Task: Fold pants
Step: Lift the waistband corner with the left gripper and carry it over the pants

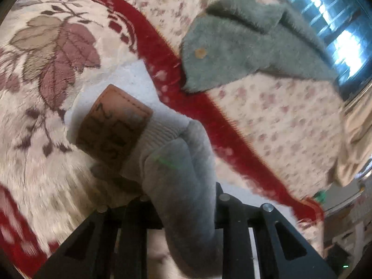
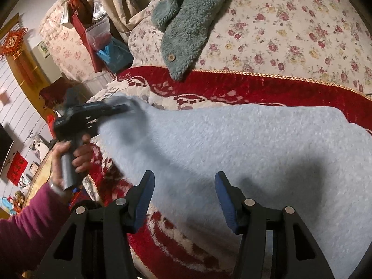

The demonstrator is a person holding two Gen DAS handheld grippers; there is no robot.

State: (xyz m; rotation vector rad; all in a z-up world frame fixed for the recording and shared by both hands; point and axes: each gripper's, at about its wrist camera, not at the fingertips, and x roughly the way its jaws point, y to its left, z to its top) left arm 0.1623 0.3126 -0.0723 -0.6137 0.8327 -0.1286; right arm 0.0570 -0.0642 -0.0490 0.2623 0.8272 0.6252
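Left hand (image 2: 72,153) with magenta sleeve (image 2: 25,227) cut off at frame edge, wrist raised. Left gripper (image 2: 125,108) blurred, tips hidden in cloth, clamped on the waistband corner of the pants (image 2: 232,144). Pants lie on red blanket (image 2: 255,88), mid-bed. Right gripper (image 2: 184,200) half open, empty, hovering over pants.

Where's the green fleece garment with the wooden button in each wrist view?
Left wrist: green fleece garment upper right, its tip touching the red blanket border.
Right wrist: top centre, tip overlapping the same border.
Shared landmark: its wooden button.
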